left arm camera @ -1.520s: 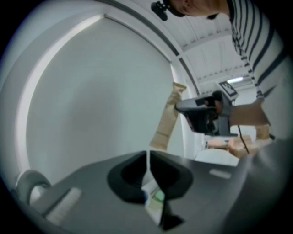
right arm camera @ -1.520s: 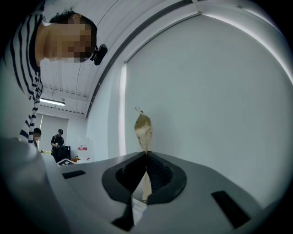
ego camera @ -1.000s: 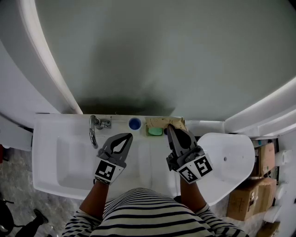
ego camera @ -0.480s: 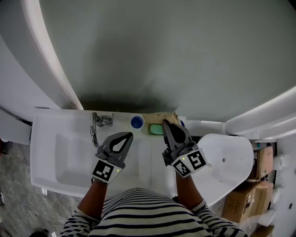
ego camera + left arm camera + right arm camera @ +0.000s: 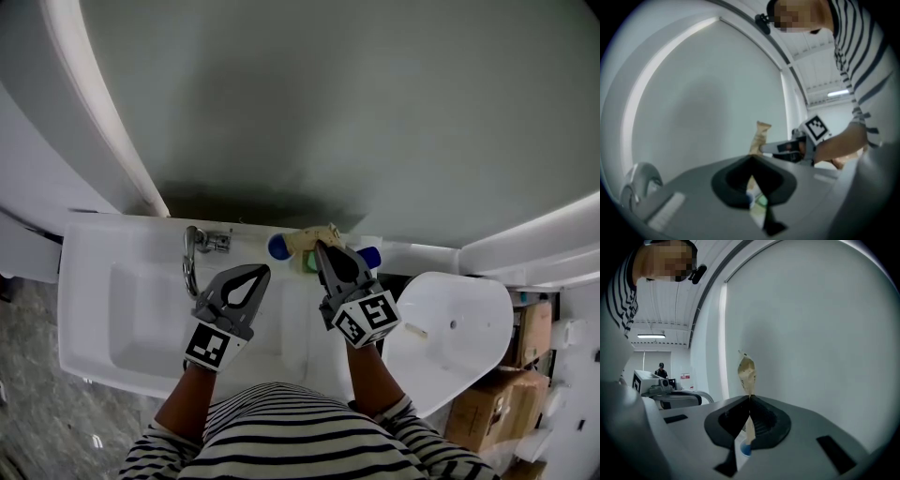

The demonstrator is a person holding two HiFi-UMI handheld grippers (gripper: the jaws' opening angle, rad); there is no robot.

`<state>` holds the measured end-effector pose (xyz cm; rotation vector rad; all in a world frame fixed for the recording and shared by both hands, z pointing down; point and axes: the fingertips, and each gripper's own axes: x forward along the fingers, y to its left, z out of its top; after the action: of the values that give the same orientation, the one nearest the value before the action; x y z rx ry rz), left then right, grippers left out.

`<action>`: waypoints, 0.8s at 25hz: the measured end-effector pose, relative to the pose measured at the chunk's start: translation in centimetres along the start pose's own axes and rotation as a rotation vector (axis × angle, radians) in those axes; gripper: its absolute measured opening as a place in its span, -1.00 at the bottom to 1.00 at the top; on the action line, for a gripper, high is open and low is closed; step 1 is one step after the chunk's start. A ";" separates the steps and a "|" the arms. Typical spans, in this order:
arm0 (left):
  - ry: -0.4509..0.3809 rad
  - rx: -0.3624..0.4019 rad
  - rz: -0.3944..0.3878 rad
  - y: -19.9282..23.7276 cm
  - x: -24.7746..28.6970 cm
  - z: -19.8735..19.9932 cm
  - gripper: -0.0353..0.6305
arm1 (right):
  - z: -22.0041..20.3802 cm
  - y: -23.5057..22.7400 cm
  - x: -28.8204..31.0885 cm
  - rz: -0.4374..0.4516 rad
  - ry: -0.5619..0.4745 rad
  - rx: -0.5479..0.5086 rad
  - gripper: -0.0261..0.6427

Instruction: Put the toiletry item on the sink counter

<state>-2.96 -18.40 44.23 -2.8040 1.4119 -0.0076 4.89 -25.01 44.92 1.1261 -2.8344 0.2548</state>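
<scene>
A tan paper pouch (image 5: 309, 238) hangs over the back ledge of the white sink counter (image 5: 94, 246), and my right gripper (image 5: 320, 247) is shut on its lower part. In the right gripper view the pouch (image 5: 746, 372) stands upright out of the closed jaws (image 5: 750, 400), in front of the mirror. The left gripper view also shows the pouch (image 5: 759, 136) and the right gripper (image 5: 787, 147). My left gripper (image 5: 263, 270) is shut and holds nothing; it hovers over the basin, right of the chrome faucet (image 5: 190, 258).
A blue-capped item (image 5: 277, 247) and a green soap (image 5: 308, 265) sit on the back ledge beneath the pouch, and another blue cap (image 5: 369, 255) is to their right. A white toilet lid (image 5: 450, 328) and cardboard boxes (image 5: 525, 323) lie to the right.
My right gripper has carried the pouch left and down toward the back ledge, next to the blue cap. The left gripper has stayed over the basin.
</scene>
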 end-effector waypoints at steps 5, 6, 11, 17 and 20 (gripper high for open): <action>0.003 -0.009 0.004 0.4 0.3 -0.2 -0.88 | -3.0 -0.7 1.6 -0.008 0.060 0.018 -0.89; 0.004 -0.009 0.002 0.4 0.3 -0.2 -0.88 | -3.6 -0.8 1.9 -0.010 0.074 0.017 -0.89; 0.006 -0.009 0.000 0.7 0.7 -0.2 -0.88 | -6.3 -1.2 3.1 -0.007 0.139 0.022 -0.89; 0.004 -0.012 0.002 1.1 1.2 -0.1 -0.88 | -8.6 -1.2 4.1 0.001 0.186 0.032 -0.89; -0.005 -0.030 0.013 1.3 1.4 0.0 -0.88 | -9.4 -1.2 4.4 0.003 0.200 0.037 -0.89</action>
<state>-3.13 -20.31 44.19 -2.8165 1.4407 0.0206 2.69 -27.13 54.86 1.0385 -2.6665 0.3983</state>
